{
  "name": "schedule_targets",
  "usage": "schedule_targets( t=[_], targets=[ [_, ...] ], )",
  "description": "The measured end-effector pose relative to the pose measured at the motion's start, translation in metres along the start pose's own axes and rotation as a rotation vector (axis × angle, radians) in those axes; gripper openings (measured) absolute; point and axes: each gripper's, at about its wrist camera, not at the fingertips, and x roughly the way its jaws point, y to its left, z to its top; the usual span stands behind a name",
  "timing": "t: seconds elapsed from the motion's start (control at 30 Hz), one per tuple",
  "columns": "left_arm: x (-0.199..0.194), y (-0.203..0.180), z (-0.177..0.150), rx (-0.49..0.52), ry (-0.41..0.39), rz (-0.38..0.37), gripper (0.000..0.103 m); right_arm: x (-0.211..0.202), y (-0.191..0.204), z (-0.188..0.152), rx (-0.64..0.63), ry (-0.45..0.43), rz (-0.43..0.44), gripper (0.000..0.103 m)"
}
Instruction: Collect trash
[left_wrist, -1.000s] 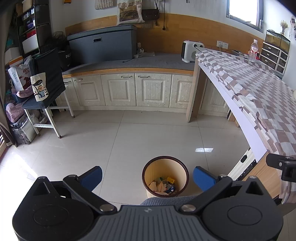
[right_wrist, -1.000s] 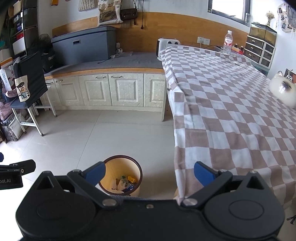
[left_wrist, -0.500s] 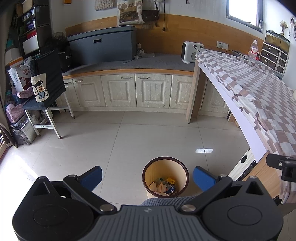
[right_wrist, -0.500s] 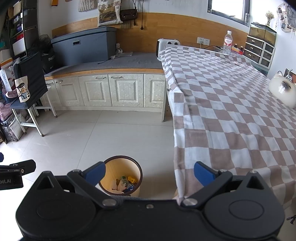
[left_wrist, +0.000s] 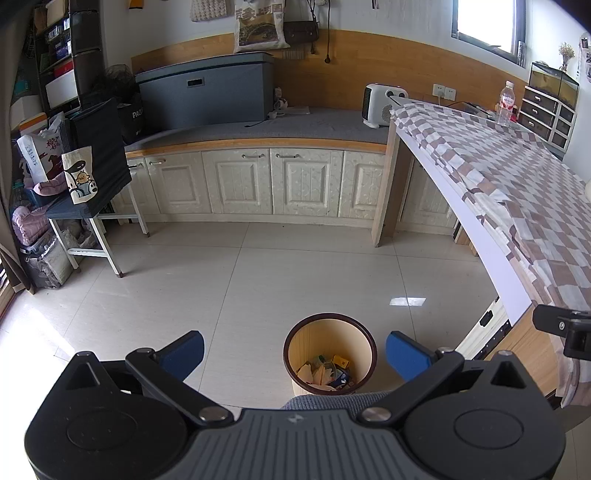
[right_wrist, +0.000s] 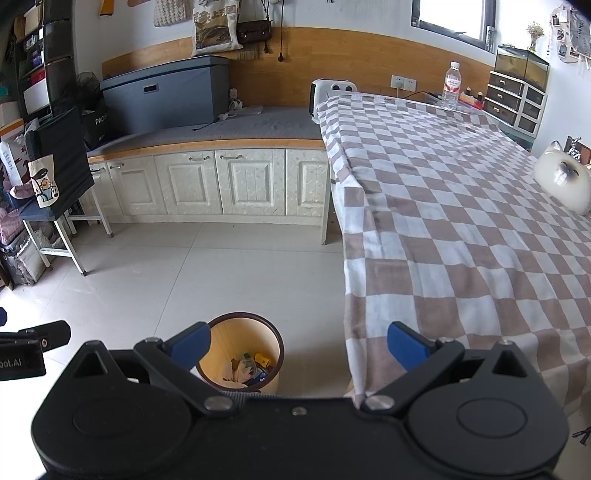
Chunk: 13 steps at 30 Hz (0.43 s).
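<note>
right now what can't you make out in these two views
- Trash bin, left wrist view: near rim hidden by the left gripper body; contents too small to name.
- Water bottle, right wrist view: label too small to read.
- Right gripper: only an edge shows in the left wrist view.

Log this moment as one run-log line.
left hand-held gripper: open, empty | right hand-held gripper: open, empty | trash bin: on floor beside table, holds trash | checkered tablecloth: no trash seen

Right hand-held gripper (right_wrist: 297, 349) gapes empty above bin (right_wrist: 221, 330).
</note>
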Motion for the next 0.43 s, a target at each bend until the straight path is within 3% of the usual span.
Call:
schedule_targets(
  t=[0.43],
  targets=[
    [-0.0015, -0.0012, 0.0029, -0.002, -0.009, 0.0, 0.103, -0.0006, 0.0002, -0.0005, 0.003, -0.001, 0.0, 0.103]
  ],
)
